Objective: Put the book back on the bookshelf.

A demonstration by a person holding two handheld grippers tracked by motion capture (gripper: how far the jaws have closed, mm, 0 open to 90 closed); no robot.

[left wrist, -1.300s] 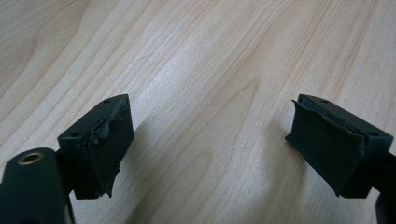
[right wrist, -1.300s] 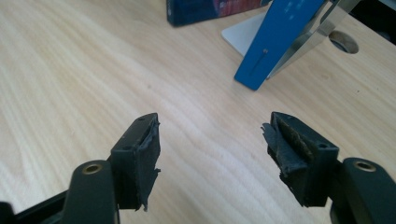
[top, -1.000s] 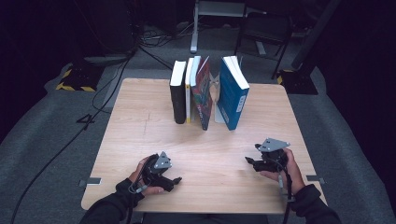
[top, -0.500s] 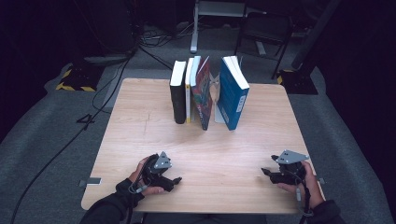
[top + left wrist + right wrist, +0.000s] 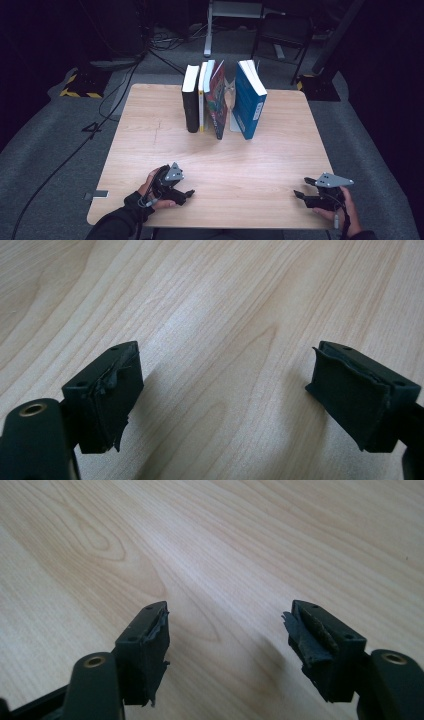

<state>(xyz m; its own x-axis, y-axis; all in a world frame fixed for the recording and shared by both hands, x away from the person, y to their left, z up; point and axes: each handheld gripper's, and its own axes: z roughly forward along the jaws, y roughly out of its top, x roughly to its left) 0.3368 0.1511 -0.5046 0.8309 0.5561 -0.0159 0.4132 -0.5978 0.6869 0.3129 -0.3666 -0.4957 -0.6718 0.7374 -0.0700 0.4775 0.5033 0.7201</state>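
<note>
Both tongs lay released, holding nothing: left gripper (image 5: 186, 192), right gripper (image 5: 299, 194), low on the table (image 5: 260, 165). Well ahead, between them, stood the row of books (image 5: 220, 100). Probably stiff, fairly heavy, smooth-covered; best pinched across a spine near its top.

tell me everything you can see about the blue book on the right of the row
The blue book is a thick volume with a glossy blue cover, a pale label on the spine and white page edges on top. It stands upright on the wooden table at the far middle, tilted slightly, spine toward the person. It ends the row on the right, with a gap to the red-covered book. Something pale stands in that gap. Neither gripper is near it.
</note>
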